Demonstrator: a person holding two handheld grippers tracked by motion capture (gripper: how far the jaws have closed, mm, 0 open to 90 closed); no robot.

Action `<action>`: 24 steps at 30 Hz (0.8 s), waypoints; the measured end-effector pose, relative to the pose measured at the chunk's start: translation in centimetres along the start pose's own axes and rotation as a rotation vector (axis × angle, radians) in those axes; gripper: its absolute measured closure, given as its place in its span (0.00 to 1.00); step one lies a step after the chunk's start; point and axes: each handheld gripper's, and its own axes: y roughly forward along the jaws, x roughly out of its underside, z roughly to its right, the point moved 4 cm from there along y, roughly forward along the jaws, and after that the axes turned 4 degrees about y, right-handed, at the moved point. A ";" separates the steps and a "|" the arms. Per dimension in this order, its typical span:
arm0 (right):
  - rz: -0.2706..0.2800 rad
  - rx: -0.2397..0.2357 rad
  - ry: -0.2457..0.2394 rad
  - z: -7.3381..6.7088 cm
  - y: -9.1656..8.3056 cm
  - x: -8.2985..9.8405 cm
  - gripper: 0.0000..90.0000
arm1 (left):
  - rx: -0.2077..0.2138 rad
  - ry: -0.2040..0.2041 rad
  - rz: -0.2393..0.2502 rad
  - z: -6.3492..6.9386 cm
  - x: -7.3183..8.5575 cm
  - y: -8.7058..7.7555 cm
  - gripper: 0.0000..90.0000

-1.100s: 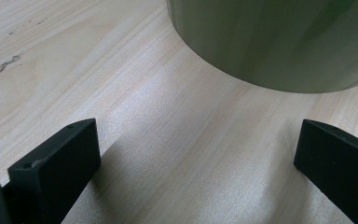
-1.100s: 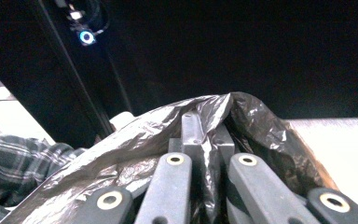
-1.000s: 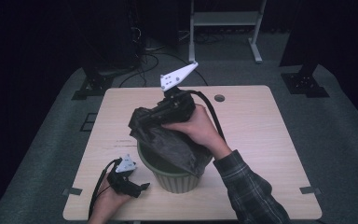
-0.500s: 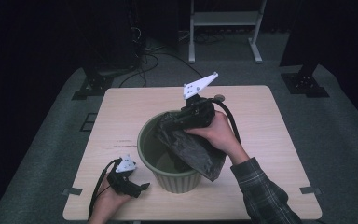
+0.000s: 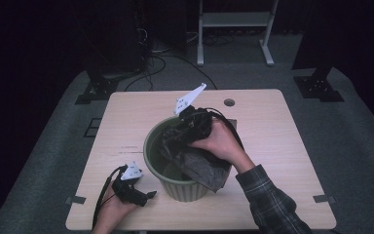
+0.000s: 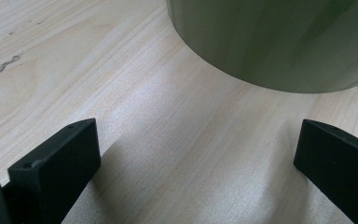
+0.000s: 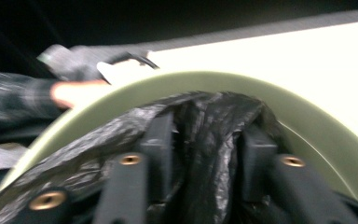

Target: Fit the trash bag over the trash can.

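**A:** Why was the green bin [image 5: 182, 183] sitting near the six-o'clock edge of the table [image 5: 272, 117] rather than in the middle?

**B:** Probably so both hands could reach it without stretching. It stood upright and close to the person, mouth up, ready to take a liner.

**A:** And the black plastic bag [image 5: 199, 165]?

**B:** It was partly in the bin, bunched over the mouth, with a fold spilling over the rim at about four o'clock. I'd judge it was being pushed down inside as a liner, which would explain why it was gathered instead of spread flat.

**A:** How did the right gripper [image 5: 187, 127] stand?

**B:** At about twelve o'clock over the bin's mouth. In the right gripper view its jaws had just been opening, with a rope of bag [image 7: 205, 154] between them; whether the pads still pressed on it, I couldn't tell.

**A:** The left gripper [image 5: 148, 195]?

**B:** Lying on the table at about eight o'clock from the bin, jaws spread wide with nothing between them. It looked parked, waiting to steady the bin wall [image 6: 279, 42] just ahead of it.
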 end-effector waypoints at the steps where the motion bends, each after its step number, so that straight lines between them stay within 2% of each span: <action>1: -0.010 0.022 -0.003 0.0 0.0 0.0 0.58 | 0.000 0.000 0.000 0.0 0.0 0.0 0.00; 5: -0.032 0.060 0.010 0.1 -0.5 0.1 0.44 | 0.000 0.000 0.000 0.0 0.0 0.0 0.00; 12: -0.037 0.110 0.028 0.2 -2.3 0.6 0.26 | 0.000 0.000 0.000 0.0 0.0 0.0 0.00; 16: -0.032 0.114 0.035 0.2 -3.2 0.8 0.22 | 0.000 0.000 0.000 0.0 0.0 0.0 0.00; 21: 0.013 0.123 0.034 -0.1 -4.7 0.9 0.21 | 0.007 0.003 0.000 0.0 0.0 -0.1 0.00; 24: 0.044 0.131 0.039 -0.3 -5.8 1.1 0.21 | 0.018 -0.016 0.000 -0.2 0.0 -0.4 0.00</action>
